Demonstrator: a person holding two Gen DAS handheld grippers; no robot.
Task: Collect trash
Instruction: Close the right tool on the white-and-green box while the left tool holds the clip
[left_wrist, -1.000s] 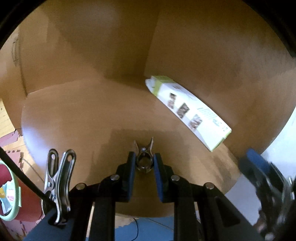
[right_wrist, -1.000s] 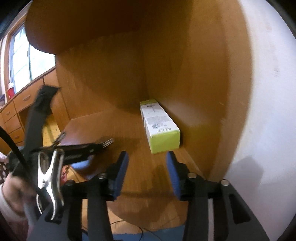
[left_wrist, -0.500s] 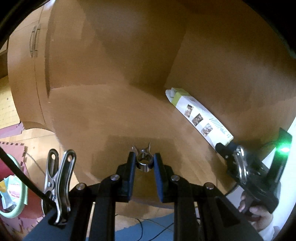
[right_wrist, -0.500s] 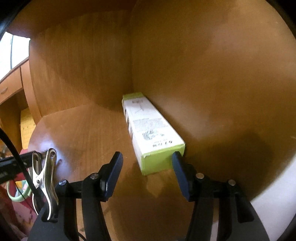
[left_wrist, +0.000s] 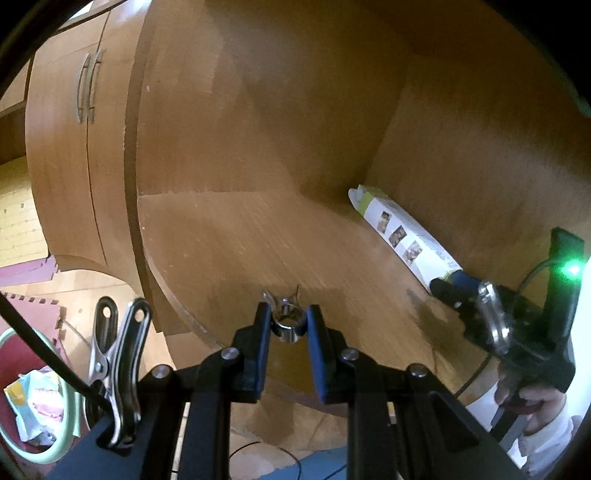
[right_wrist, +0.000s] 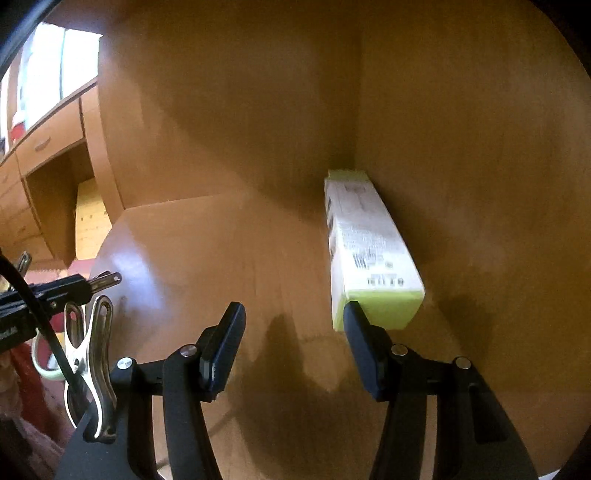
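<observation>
your right gripper is the nearer one, jaws apart and empty, its right finger just at the near green end of the long box, which sits off to the right of the gap. the box lies on the wooden shelf, long axis running away from you along the right wall into the back corner. your left gripper, clamped on a small metal clip, is well apart from it.

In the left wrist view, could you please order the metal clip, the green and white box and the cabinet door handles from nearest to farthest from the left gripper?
1. Metal clip, between the left gripper's fingers.
2. Green and white box, right, along the wall.
3. Cabinet door handles, far upper left.
</observation>
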